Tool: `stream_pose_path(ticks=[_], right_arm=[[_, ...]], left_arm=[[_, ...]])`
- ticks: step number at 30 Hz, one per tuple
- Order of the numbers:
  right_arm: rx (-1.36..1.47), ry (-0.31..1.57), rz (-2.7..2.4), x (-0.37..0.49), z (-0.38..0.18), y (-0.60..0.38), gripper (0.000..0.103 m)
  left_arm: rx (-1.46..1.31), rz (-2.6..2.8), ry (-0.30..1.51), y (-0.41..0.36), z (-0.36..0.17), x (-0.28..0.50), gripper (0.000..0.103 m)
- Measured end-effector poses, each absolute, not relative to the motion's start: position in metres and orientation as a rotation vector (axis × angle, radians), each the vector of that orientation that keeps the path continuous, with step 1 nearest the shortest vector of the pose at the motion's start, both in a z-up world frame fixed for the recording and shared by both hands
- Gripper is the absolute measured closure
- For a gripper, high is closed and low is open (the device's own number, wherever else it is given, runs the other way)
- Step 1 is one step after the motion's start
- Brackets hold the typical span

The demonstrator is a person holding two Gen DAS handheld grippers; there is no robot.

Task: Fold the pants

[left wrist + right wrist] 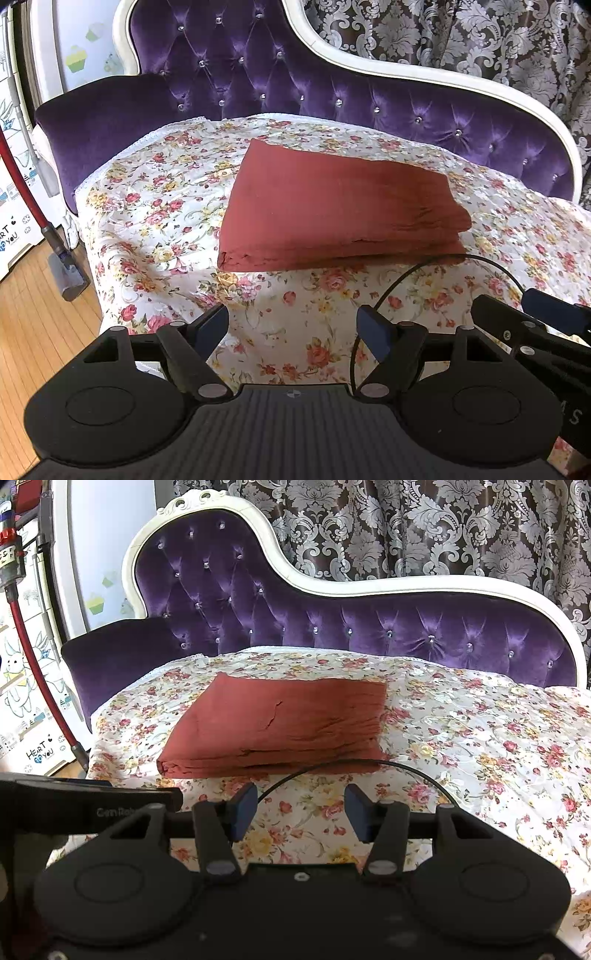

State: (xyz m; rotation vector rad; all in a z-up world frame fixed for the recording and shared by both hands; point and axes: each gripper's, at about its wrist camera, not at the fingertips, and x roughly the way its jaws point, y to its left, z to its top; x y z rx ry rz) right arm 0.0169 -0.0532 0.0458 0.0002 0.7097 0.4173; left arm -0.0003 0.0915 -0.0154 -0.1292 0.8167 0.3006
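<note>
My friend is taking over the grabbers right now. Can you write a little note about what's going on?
Left gripper: open, holding nothing, in front of the pants.
Right gripper: open, holding nothing, beside the left one.
Pants: rust-red, lying in a flat folded rectangle on the floral cover of the purple sofa.
Done: the folding looks finished; layers are stacked at the near edge.
Left: probably nothing, perhaps smoothing the wrinkles near the right end. A black cable loops between the grippers and the pants.
</note>
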Motion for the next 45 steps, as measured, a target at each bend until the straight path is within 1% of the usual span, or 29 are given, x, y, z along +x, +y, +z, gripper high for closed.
stream_pose_path(ticks=[45], right_arm=[[-0.007,0.722,0.430,0.0213,0.0439,-0.0483,0.048]], left_arm=[[-0.123,0.279,0.833,0.0892,-0.0172,0.0051,0.028]])
